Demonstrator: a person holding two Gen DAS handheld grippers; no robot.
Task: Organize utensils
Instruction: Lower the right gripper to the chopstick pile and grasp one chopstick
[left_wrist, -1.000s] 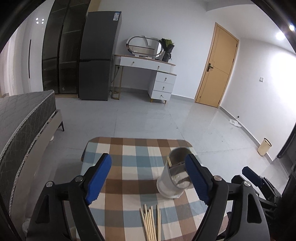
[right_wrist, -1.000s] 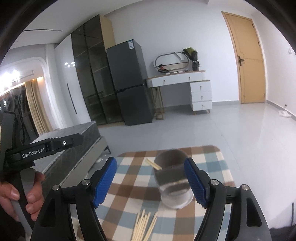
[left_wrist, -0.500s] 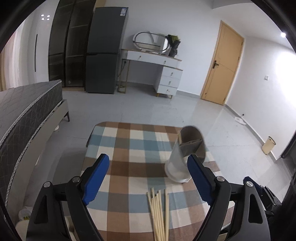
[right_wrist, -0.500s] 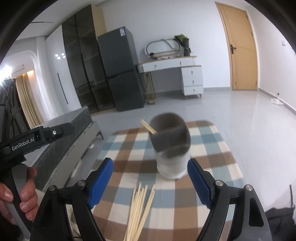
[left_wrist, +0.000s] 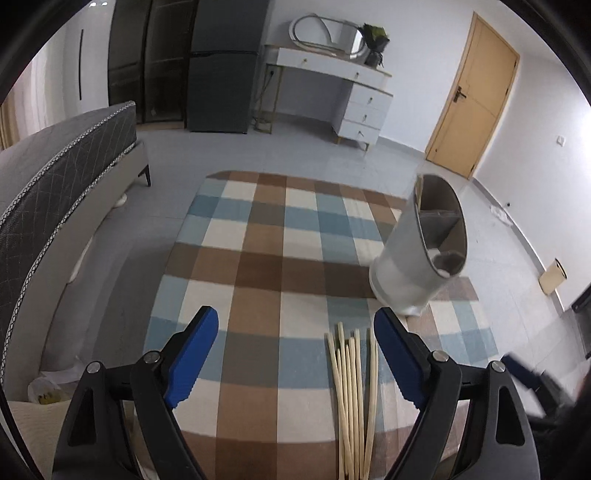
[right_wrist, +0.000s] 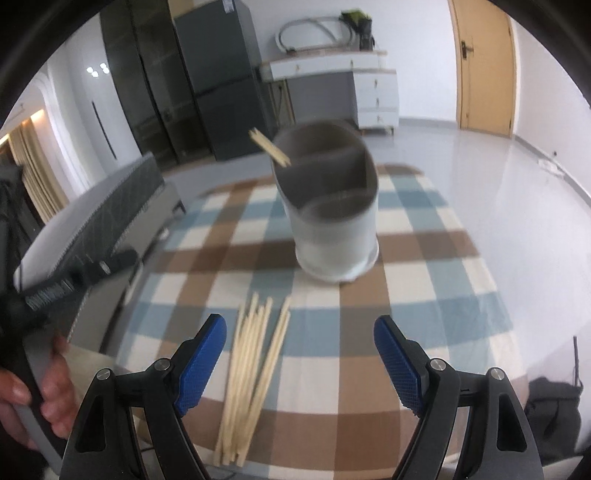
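Observation:
A bundle of several wooden chopsticks (left_wrist: 352, 398) (right_wrist: 251, 369) lies on the checked tablecloth (left_wrist: 258, 258) near the table's front edge. Behind it stands a grey-and-white utensil holder (left_wrist: 421, 254) (right_wrist: 332, 221) with inner dividers; a pair of chopsticks (right_wrist: 269, 147) sticks out of its left rim. My left gripper (left_wrist: 295, 339) is open above the cloth, the bundle just inside its right finger. My right gripper (right_wrist: 299, 347) is open too, with the bundle's far ends near its left finger. Neither touches anything.
A hand (right_wrist: 33, 398) holds the left gripper's handle at the left of the right wrist view. A grey bed (left_wrist: 55, 184) stands left of the table. A dark fridge (left_wrist: 221, 66), a white dresser (left_wrist: 340, 88) and a wooden door (left_wrist: 476, 96) line the far wall.
Both grippers have come down toward the table and tilted lower; the chopstick bundle and holder now loom larger. Both sets of jaws stand slightly wider than a second ago.

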